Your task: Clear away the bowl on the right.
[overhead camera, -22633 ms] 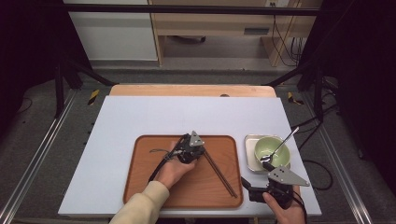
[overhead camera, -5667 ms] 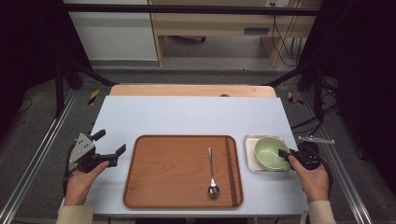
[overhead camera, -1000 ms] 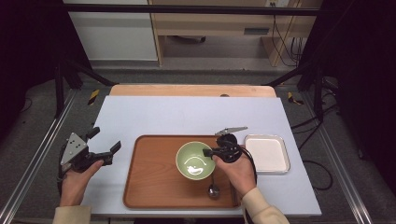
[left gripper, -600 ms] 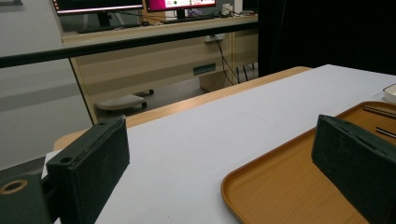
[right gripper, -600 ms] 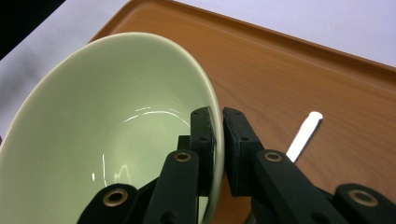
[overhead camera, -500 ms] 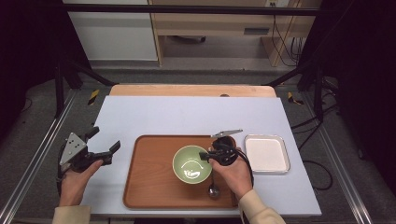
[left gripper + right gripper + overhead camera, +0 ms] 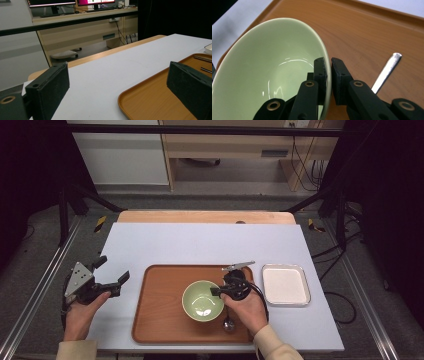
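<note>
While the right gripper (image 7: 328,65) pinches the green bowl (image 7: 202,301) by its rim, lower it level onto the tray (image 7: 160,320), clear of the spoon (image 7: 385,71) by the right edge.

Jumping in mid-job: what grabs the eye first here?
The green bowl on the wooden tray, its rim pinched by the right gripper, one jaw inside and one outside. A spoon lies on the tray just beside that grip. Off the tray's left edge, the left gripper is open with nothing between its jaws.
</note>
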Demonstrator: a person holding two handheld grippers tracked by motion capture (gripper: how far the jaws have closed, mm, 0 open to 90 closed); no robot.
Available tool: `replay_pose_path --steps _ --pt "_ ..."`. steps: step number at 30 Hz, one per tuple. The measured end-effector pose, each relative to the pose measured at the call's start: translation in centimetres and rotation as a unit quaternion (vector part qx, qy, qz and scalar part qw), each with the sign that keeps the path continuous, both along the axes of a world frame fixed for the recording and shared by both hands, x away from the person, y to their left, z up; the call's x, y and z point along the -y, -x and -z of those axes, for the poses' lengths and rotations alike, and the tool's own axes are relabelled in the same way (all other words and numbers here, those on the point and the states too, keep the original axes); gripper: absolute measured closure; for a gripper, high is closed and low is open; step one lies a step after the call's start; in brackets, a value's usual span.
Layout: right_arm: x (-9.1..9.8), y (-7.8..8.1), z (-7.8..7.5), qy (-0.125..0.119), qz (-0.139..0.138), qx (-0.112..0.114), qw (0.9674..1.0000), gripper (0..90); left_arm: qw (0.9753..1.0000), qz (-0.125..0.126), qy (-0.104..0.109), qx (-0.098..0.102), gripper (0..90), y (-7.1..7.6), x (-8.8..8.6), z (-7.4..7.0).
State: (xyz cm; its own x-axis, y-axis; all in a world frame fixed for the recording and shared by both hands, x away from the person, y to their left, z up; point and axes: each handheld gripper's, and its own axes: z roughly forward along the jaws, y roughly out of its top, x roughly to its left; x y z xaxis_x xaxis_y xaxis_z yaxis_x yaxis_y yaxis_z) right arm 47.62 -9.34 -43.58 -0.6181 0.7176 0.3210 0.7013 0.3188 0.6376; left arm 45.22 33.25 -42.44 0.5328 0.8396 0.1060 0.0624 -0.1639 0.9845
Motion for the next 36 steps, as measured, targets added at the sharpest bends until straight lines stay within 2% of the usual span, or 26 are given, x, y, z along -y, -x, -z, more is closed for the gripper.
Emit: replay_pose_path --steps 12,18,24,27,30,33,36 --pt "-0.6 0.3 0.9 0.020 -0.019 -0.018 0.9995 82.7 1.0000 0.001 -0.001 -0.001 4.3 0.0 0.0 0.0" --pt "-0.4 0.1 1.2 0.013 -0.018 -0.031 0.9993 82.5 1.0000 0.001 0.000 0.000 4.3 0.0 0.0 0.0" --pt "-0.3 -0.1 1.3 0.004 -0.024 -0.028 0.9993 81.8 1.0000 0.003 -0.003 -0.002 4.4 0.0 0.1 0.0" --pt "-0.2 -0.1 1.0 0.003 -0.020 -0.018 0.9996 71.2 1.0000 0.004 -0.005 -0.003 4.3 0.0 0.1 0.1" --pt "0.0 0.2 0.2 0.009 -0.022 0.006 0.9997 60.7 1.0000 0.004 -0.008 -0.004 4.4 -0.1 0.2 0.2" --pt "0.6 0.6 -0.9 -0.010 -0.028 0.027 0.9992 55.0 0.9999 0.004 -0.010 -0.005 4.4 -0.1 0.2 0.2" --pt "1.2 1.1 -1.7 -0.017 -0.033 0.047 0.9982 49.4 0.9999 0.004 -0.014 -0.006 4.4 -0.1 0.3 0.3"
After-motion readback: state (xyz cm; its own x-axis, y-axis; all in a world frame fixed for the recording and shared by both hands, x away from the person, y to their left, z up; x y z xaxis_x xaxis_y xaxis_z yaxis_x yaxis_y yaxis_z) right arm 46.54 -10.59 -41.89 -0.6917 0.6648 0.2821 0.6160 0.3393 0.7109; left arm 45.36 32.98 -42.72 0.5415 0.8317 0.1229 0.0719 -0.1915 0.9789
